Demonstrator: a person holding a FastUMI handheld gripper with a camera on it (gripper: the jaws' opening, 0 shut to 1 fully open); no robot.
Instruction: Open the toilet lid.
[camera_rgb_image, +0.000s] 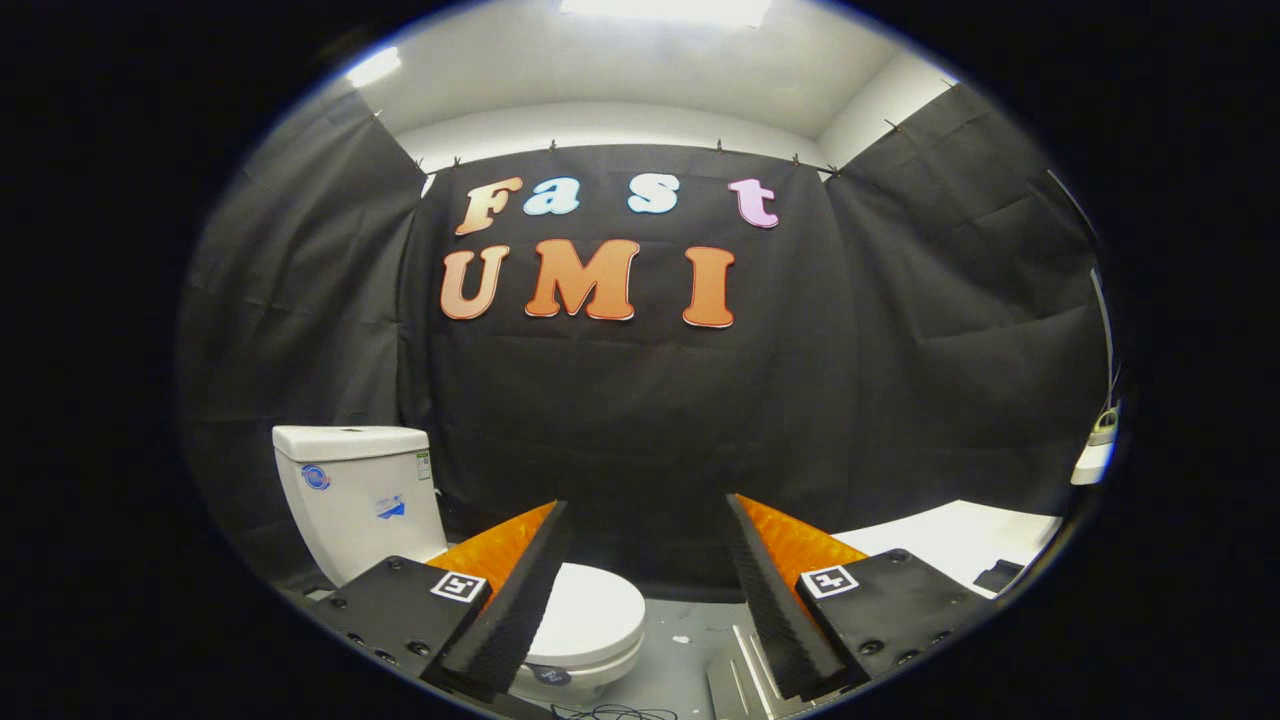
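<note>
The gripper (648, 580) has its fingers spread wide apart, gripping nothing. The toilet (400, 540) sits left of them, and its lid (590, 612) is down flat on the bowl, partly behind the left finger. The tank (355, 490) stands upright behind the lid, against the black cloth.

I see my gripper (648, 560) spread wide, holding nothing; the closed toilet lid (590, 612) sits past its left finger.
</note>
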